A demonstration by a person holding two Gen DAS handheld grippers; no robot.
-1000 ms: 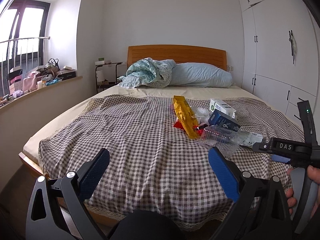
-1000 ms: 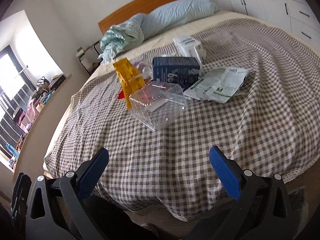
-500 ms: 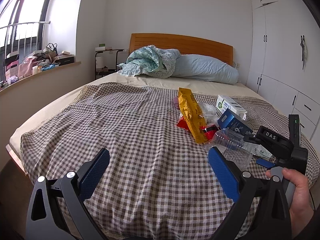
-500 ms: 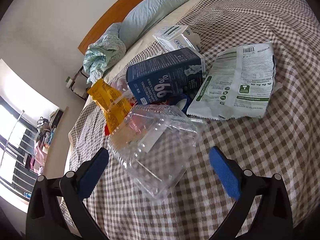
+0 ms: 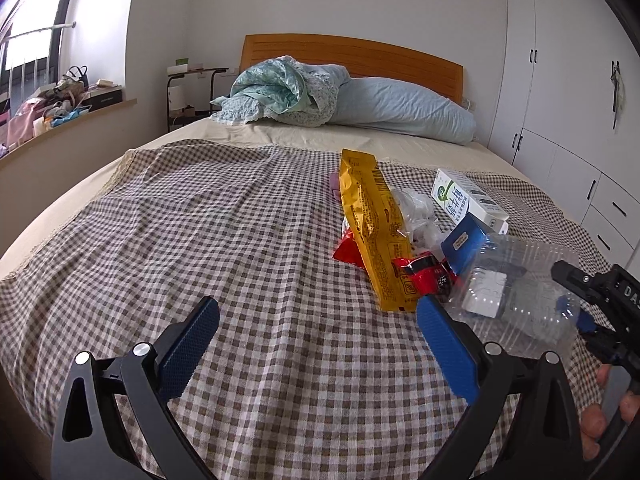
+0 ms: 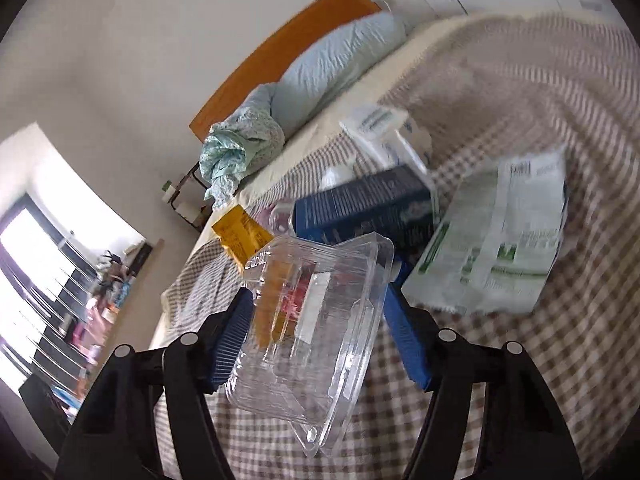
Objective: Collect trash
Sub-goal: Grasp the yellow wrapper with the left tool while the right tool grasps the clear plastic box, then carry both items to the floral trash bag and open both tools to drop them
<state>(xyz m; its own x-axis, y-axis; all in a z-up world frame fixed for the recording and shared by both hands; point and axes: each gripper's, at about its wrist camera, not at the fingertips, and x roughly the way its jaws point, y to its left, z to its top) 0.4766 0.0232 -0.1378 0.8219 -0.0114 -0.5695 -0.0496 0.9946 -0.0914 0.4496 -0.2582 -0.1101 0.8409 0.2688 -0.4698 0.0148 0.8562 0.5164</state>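
A pile of trash lies on the checkered bedspread [image 5: 224,240]: a yellow snack bag [image 5: 374,232], a red wrapper [image 5: 424,274], a dark blue carton [image 6: 360,210], a white carton [image 5: 468,202], a green-and-white flat pouch [image 6: 504,236] and a clear plastic clamshell box [image 6: 316,332]. My right gripper [image 6: 320,340] has closed on the clamshell box, one pad on each side; it also shows in the left wrist view [image 5: 516,296]. My left gripper [image 5: 316,344] is open and empty above the bedspread, left of the pile.
A blue pillow [image 5: 404,108] and a bundled floral quilt [image 5: 280,92] lie by the wooden headboard [image 5: 360,52]. White wardrobes [image 5: 560,80] stand on the right. A cluttered window ledge [image 5: 60,100] runs along the left.
My right gripper moved forward onto the clamshell box and closed around it. My left gripper moved forward over the bed, closer to the pile.
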